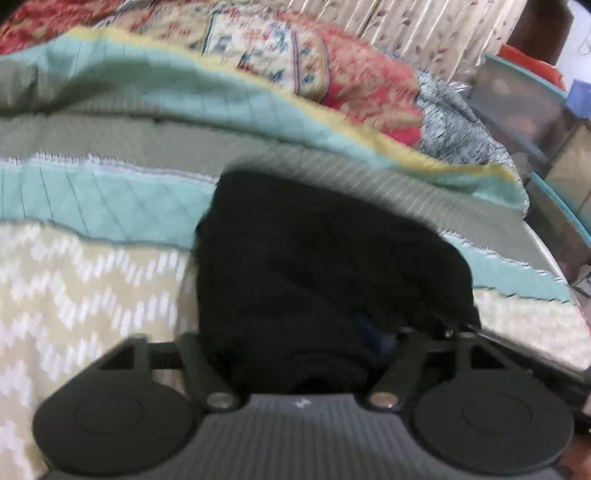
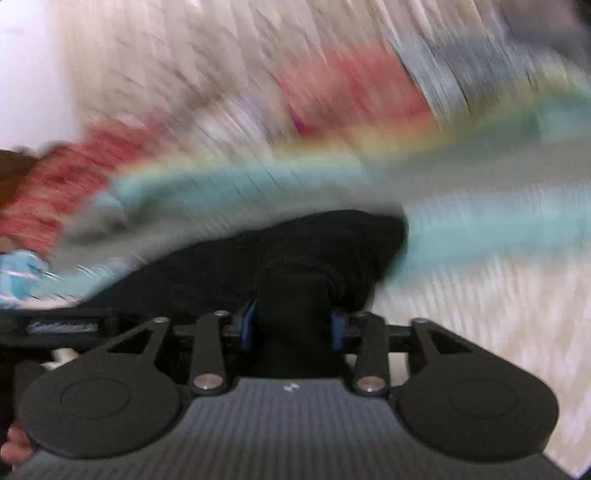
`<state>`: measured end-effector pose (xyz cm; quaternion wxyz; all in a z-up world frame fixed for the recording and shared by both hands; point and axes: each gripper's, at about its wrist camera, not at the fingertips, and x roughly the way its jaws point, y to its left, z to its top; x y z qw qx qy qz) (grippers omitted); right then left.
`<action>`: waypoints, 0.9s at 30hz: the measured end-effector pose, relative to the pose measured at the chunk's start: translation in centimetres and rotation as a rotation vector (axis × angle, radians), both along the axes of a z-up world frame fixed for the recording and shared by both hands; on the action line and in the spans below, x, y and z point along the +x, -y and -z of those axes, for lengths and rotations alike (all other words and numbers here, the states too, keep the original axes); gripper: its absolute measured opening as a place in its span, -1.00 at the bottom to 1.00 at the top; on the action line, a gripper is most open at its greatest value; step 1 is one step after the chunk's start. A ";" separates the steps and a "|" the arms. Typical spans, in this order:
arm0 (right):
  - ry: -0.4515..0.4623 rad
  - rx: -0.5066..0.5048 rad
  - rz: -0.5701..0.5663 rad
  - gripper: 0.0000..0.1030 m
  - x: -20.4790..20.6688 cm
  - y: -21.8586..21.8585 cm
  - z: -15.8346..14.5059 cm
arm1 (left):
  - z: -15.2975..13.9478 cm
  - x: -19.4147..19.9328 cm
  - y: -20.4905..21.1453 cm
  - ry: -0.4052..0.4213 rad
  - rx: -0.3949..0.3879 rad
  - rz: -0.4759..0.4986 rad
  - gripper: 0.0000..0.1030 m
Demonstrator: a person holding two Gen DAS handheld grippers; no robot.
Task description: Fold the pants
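pants bunched between both grippers on the bed

black fabric pants (image 1: 325, 266) lie on a bed, spread over a cream quilt with a white zigzag pattern (image 1: 85, 295) and reaching up to its teal and grey quilted bands (image 1: 110, 199). in the left wrist view the dark cloth fills the middle of the frame and runs right down into the left gripper (image 1: 301, 354) – fabric sits between its black fingers, but the tips are buried in the black cloth and the picture is soft, so whether the pads press on it cannot be told.

in the right wrist view the right gripper (image 2: 293, 325) has a thick fold of the same pants (image 2: 258, 258) between its blue pads (image 2: 249, 326) – the cloth fills the gap from one pad to the other, so the jaws are clamped on the pants. the rest of the garment trails away to the left of that frame. the background there is heavily smeared.

behind the quilt lies a red and cream floral patterned bedspread (image 1: 332, 66), with a pale curtain printed with leaves (image 1: 424, 26) beyond it. stacked clear storage bins with teal rims (image 1: 524, 107) stand at the right edge of the left wrist view.
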<state>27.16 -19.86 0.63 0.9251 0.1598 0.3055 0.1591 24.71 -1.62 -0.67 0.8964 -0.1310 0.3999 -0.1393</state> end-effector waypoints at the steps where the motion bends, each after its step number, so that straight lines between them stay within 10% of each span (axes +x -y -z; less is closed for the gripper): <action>1: -0.016 0.086 0.018 0.03 0.0 1.1 0.9 | 0.1 -0.2 -0.3 0.006 -0.019 -0.007 0.44; 9: -0.045 0.214 0.013 0.43 -3.2 3.1 0.6 | -2.3 -3.1 -1.3 -0.014 0.030 -0.122 0.76; 27: -0.136 0.123 0.063 0.43 -24.4 2.2 0.2 | -1.9 -29.6 -0.9 -0.186 0.306 -0.080 1.00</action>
